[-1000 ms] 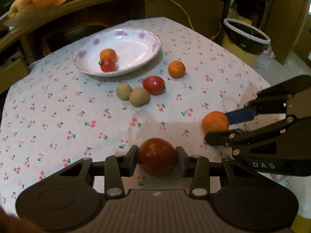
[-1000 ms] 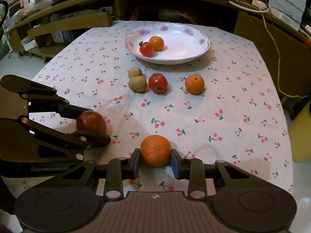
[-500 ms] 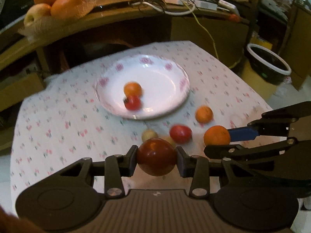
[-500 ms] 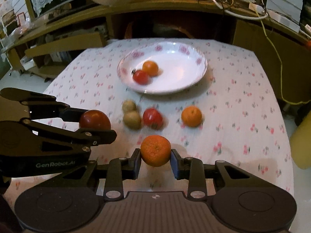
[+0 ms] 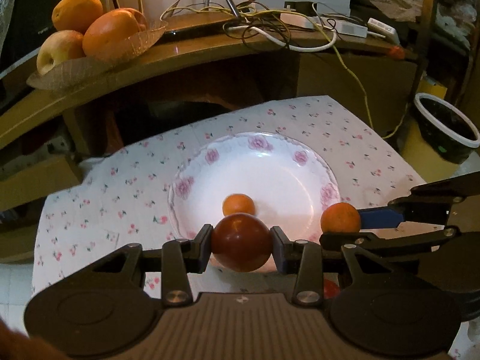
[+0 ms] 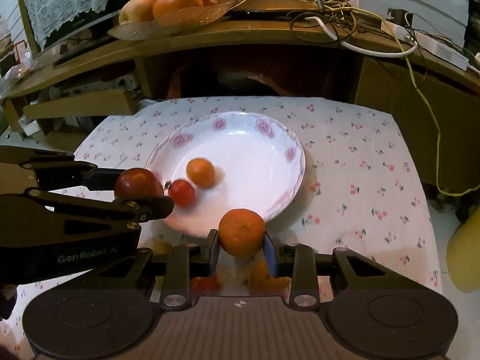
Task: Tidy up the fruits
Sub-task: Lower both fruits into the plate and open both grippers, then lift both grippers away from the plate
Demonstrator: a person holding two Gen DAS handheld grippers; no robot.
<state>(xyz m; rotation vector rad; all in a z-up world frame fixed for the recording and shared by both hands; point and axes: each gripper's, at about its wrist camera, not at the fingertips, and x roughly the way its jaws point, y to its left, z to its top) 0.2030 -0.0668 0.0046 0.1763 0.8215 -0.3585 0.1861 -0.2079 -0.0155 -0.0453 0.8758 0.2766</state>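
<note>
My left gripper (image 5: 241,244) is shut on a dark red tomato (image 5: 241,240), held above the near rim of the white flowered plate (image 5: 192,186). A small orange (image 5: 238,204) lies in the plate just beyond it. My right gripper (image 6: 241,240) is shut on an orange (image 6: 241,231) over the plate's near right rim (image 6: 288,153). In the right wrist view a small tomato (image 6: 181,192) and the small orange (image 6: 200,172) sit in the plate, and the left gripper (image 6: 141,184) comes in from the left with its tomato. More fruit (image 6: 264,274) shows blurred beneath the right fingers.
The table wears a white cloth with cherry print (image 5: 120,198). Behind it runs a curved wooden shelf (image 5: 180,57) with a dish of oranges and apples (image 5: 90,36) and tangled cables (image 5: 270,33). A black bin (image 5: 447,132) stands on the floor to the right.
Both grippers have moved forward over the table with their fruit. The plate now lies right under the fingertips, and the loose fruit on the cloth has slipped beneath the grippers.
</note>
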